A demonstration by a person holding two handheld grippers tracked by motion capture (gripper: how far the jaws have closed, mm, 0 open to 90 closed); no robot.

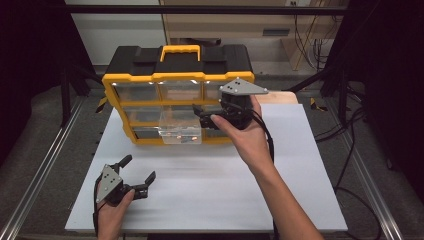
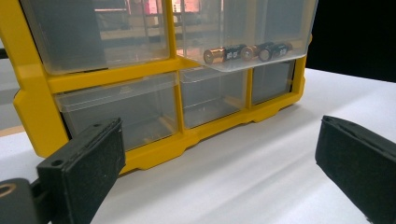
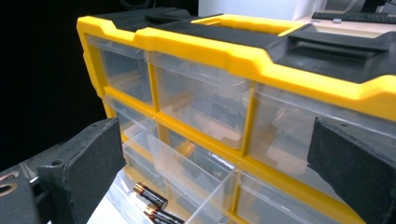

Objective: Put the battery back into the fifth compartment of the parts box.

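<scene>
yellow organiser [image 1: 131, 89] stood upright at the table's [image 1: 210, 190] far edge, long axis left-right, middle drawer [image 1: 180, 131] pulled out holding batteries [image 2: 247, 51]. left tongs [image 1: 137, 175] and right tongs [image 1: 200, 116] both released; near table open.

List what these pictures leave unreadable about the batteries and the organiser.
- Battery count: in the left gripper view the batteries overlap in the pulled-out drawer; the right gripper view cuts them off at its bottom edge.
- Battery brand: print too small.
- Organiser right column: in the high view the right gripper and hand cover it.
</scene>
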